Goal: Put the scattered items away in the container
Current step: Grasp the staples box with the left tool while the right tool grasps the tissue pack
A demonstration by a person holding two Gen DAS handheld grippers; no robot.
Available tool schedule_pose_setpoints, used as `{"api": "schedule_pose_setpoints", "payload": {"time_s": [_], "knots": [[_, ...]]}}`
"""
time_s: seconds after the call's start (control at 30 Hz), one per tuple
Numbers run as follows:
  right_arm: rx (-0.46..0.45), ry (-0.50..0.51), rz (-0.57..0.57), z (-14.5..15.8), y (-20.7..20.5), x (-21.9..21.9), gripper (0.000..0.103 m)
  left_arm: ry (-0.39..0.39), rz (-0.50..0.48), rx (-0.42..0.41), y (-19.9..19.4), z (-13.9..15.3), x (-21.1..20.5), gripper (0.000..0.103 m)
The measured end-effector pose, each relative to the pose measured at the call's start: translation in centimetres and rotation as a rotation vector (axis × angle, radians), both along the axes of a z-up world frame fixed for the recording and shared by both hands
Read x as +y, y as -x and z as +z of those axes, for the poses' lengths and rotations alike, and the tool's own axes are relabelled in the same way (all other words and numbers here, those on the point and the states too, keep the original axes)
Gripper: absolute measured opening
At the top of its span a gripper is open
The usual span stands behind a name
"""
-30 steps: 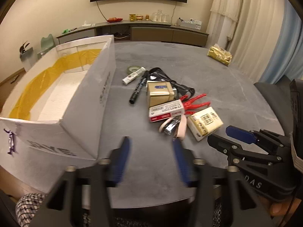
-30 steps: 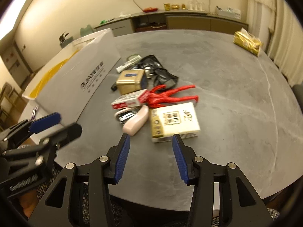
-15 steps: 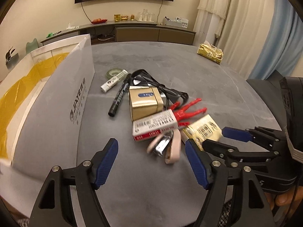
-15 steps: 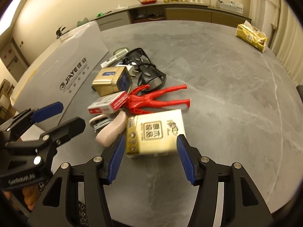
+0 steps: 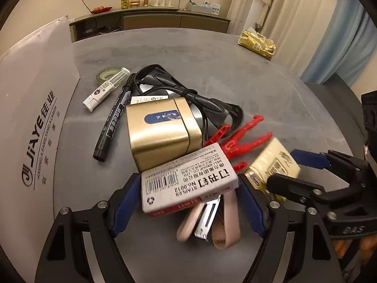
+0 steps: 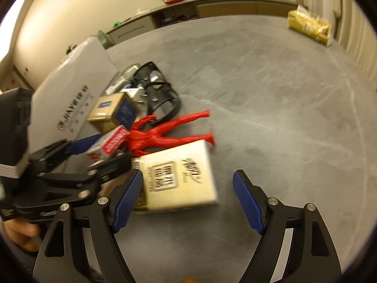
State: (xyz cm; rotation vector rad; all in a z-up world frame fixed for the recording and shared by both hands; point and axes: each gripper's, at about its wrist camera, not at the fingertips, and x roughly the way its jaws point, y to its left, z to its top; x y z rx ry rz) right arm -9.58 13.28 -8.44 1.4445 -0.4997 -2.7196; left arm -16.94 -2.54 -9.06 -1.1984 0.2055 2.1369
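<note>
The left tool (image 5: 188, 202) is being held open around the staple box (image 5: 188, 184), and the right tool (image 6: 188, 198) open around the cream packet (image 6: 179, 176). Both items are being carried by the grey bench (image 6: 271, 94), beside the white carton (image 5: 28, 118).

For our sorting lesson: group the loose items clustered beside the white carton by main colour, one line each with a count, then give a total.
Gold: 1, gold tin
Red: 1, red figure
Black: 2, marker, glasses
White: 2, staples box, glue stick
Cream: 1, tissue pack
Pink: 1, stapler
Green: 1, tape roll
Total: 9
</note>
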Motion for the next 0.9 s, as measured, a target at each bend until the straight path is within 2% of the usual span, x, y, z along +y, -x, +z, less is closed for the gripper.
{"api": "schedule_pose_setpoints", "payload": {"time_s": [0.07,0.17,0.2,0.3,0.37,0.43,0.6,0.77,0.9], "knots": [[0.033,0.026,0.025,0.5,-0.1,-0.4,0.081,-0.029,0.005,-0.005,0.6,0.3,-0.3,0.08],[0.057,-0.006,0.07,0.9,-0.1,-1.6,0.081,-0.092,0.031,-0.008,1.2,1.0,-1.9,0.079],[0.05,-0.03,0.084,0.8,0.0,-2.1,0.081,-0.109,0.047,-0.023,1.4,1.0,-2.6,0.073],[0.008,-0.128,0.132,-0.1,0.5,-3.9,0.081,-0.148,0.075,-0.065,2.2,0.9,-3.3,0.072],[-0.003,-0.228,0.139,-0.6,0.7,-4.9,0.081,-0.147,0.082,-0.06,2.2,0.9,-3.5,0.072],[-0.016,-0.259,0.114,-0.7,0.7,-4.8,0.081,-0.143,0.077,-0.049,2.0,1.0,-3.4,0.071],[-0.004,-0.2,0.058,-0.4,0.2,-2.9,0.078,-0.144,0.062,-0.009,0.9,1.7,-3.3,0.071],[0.016,-0.146,0.058,0.0,0.2,-2.4,0.077,-0.129,0.037,0.042,-0.5,2.9,-2.7,0.071],[0.043,-0.11,0.036,0.6,-0.4,-1.9,0.077,-0.137,0.033,0.04,-0.9,3.6,-2.8,0.071]]}}
